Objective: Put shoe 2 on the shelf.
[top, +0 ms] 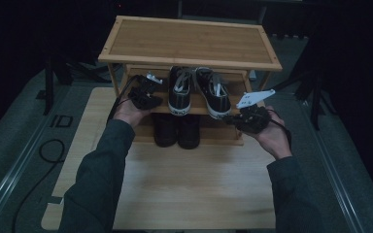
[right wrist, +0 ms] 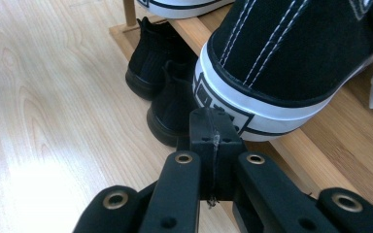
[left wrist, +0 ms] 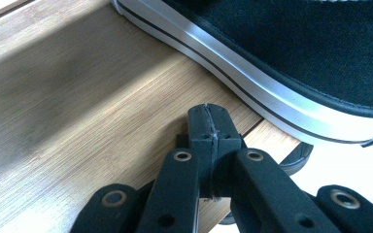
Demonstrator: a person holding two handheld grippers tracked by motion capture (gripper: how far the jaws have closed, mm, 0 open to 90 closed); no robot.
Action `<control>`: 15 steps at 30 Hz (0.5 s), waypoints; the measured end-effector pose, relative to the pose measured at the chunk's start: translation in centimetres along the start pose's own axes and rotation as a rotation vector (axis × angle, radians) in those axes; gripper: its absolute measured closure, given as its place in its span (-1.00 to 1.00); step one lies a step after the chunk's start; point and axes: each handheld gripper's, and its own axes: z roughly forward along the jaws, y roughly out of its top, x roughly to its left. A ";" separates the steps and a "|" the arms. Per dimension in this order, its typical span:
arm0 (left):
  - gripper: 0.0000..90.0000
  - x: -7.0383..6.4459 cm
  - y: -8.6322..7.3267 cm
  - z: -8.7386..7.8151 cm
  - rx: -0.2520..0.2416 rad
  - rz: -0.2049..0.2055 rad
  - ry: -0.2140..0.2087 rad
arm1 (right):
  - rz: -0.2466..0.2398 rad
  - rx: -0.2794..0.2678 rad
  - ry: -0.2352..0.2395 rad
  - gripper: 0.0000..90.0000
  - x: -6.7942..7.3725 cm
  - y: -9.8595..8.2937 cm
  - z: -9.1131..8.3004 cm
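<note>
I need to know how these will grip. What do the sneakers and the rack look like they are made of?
Sneakers: apparently black canvas, matte and woven, with white stitching; the white sole band looks like smooth rubber. Rack: likely bamboo or light wood, showing fine straight grain and a low sheen.

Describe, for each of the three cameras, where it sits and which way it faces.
High view: above the table, facing forward and down at the shoe rack; forearms, left hand-held gripper, right hand-held gripper.
Left gripper view: along shut jaws toward the left sneaker.
Right gripper view: along shut jaws at the right sneaker heel.
Shared: both sneakers also show in the high view.
</note>
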 end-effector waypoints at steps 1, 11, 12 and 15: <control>1.00 0.0 0.0 0.0 0.000 0.000 0.000 | -0.008 0.004 -0.002 1.00 0.0 0.0 0.1; 1.00 0.1 -0.1 0.0 -0.002 0.005 -0.010 | -0.009 -0.008 0.012 1.00 0.7 0.0 1.3; 1.00 0.1 -0.1 0.0 -0.002 0.006 -0.009 | -0.009 -0.011 0.014 1.00 0.8 0.2 1.4; 1.00 0.1 -0.1 0.0 -0.005 0.003 -0.011 | -0.016 -0.013 -0.025 1.00 1.0 0.9 1.7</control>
